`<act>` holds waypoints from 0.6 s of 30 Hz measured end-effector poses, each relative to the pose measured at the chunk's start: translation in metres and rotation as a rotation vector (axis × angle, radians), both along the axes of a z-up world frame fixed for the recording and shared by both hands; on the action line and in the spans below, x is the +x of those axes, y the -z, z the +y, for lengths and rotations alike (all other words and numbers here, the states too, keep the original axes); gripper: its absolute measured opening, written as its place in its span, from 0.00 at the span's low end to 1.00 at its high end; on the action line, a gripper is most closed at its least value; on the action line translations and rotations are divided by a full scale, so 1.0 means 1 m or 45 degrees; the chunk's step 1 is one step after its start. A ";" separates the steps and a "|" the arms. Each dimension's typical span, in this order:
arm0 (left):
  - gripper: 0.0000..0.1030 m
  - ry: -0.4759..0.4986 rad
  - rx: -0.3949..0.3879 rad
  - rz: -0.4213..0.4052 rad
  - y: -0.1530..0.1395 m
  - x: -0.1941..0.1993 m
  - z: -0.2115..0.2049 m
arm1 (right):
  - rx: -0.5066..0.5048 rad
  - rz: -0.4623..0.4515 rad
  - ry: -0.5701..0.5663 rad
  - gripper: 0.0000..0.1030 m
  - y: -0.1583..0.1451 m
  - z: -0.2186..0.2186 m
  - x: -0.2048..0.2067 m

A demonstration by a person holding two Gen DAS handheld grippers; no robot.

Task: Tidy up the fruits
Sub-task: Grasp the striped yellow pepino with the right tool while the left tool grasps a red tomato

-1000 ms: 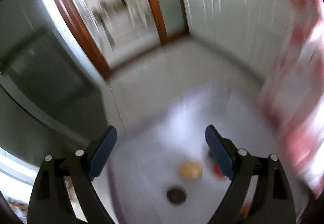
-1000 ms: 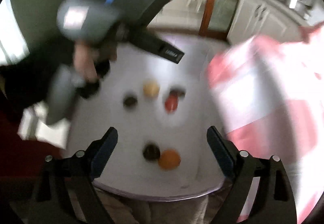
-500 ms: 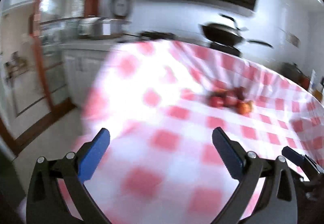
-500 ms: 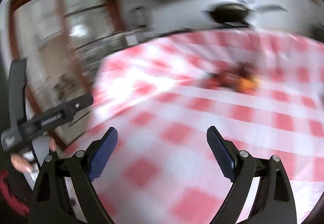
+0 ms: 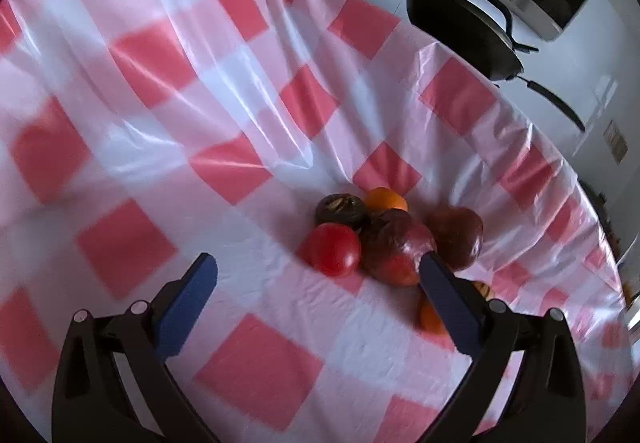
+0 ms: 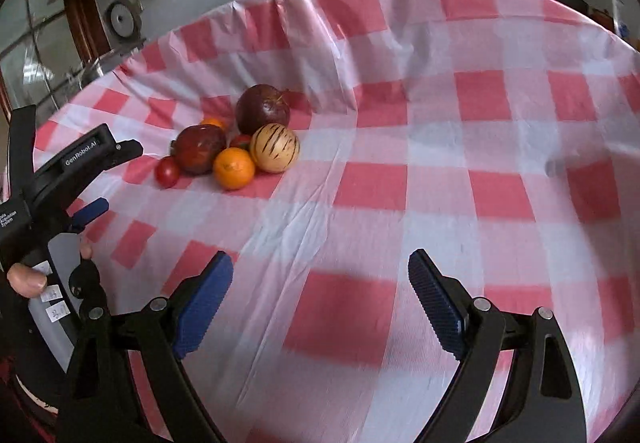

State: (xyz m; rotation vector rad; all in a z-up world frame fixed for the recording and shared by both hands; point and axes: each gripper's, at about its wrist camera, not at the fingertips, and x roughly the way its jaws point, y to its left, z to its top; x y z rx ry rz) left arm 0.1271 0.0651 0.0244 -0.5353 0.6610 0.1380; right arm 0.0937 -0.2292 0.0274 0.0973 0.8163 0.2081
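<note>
Fruits: lying heaped together on the checked cloth (image 6: pixel 372 183) covering the counter; a tomato (image 5: pixel 334 249), an orange (image 6: pixel 234 168), a striped melon (image 6: pixel 275 147) and dark red fruits (image 6: pixel 262 109) touching.
Left tongs (image 5: pixel 316 275): jaws having just been opening, now standing spread, nothing between them, hovering just before the heap.
Right tongs (image 6: pixel 320 299): standing spread and empty over bare cloth, well apart from the heap.
</note>
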 end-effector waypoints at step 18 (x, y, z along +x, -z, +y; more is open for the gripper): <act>0.98 0.256 0.125 0.074 0.009 0.011 -0.020 | -0.277 0.082 -0.416 0.65 0.017 0.063 0.114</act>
